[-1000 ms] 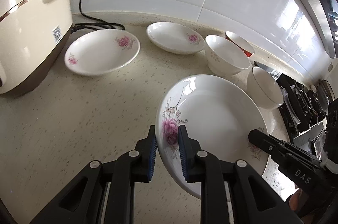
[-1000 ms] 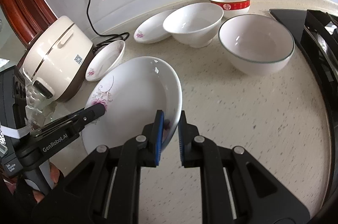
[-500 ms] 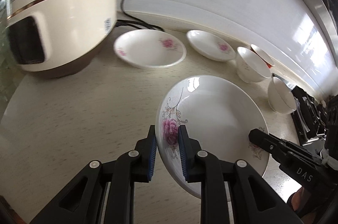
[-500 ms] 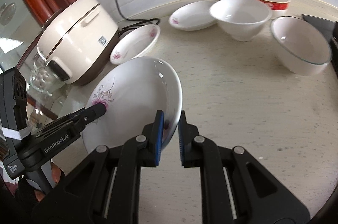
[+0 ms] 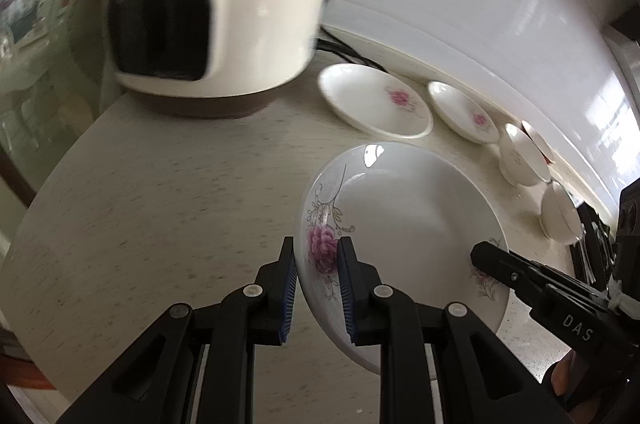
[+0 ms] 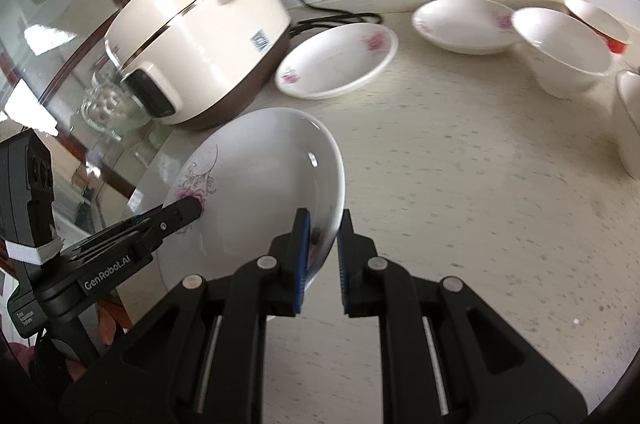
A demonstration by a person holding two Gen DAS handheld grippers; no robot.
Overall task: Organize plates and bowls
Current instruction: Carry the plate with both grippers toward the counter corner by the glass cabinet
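A large white plate with pink flowers (image 5: 412, 228) is held above the speckled counter by both grippers. My left gripper (image 5: 316, 264) is shut on its left rim. My right gripper (image 6: 322, 240) is shut on its right rim; the plate also shows in the right wrist view (image 6: 260, 184). Two smaller flowered plates (image 5: 374, 100) (image 5: 464, 112) lie on the counter by the wall, also seen in the right wrist view (image 6: 340, 60) (image 6: 464, 24). Beyond them stand a white bowl (image 6: 568, 52), a red-banded bowl (image 6: 600, 24) and a further bowl (image 6: 630, 120).
A cream rice cooker (image 5: 216, 4) stands at the counter's left end, its black cord (image 6: 320, 20) trailing along the tiled wall. The counter's rounded left edge (image 5: 48, 184) drops off beside a glass shelf with glassware (image 6: 104, 104). A black stove edge (image 5: 596, 244) lies far right.
Both grippers have carried the large plate to the left along the counter, toward the rice cooker. The cooker now fills more of the view; the bowls have slid to the right.
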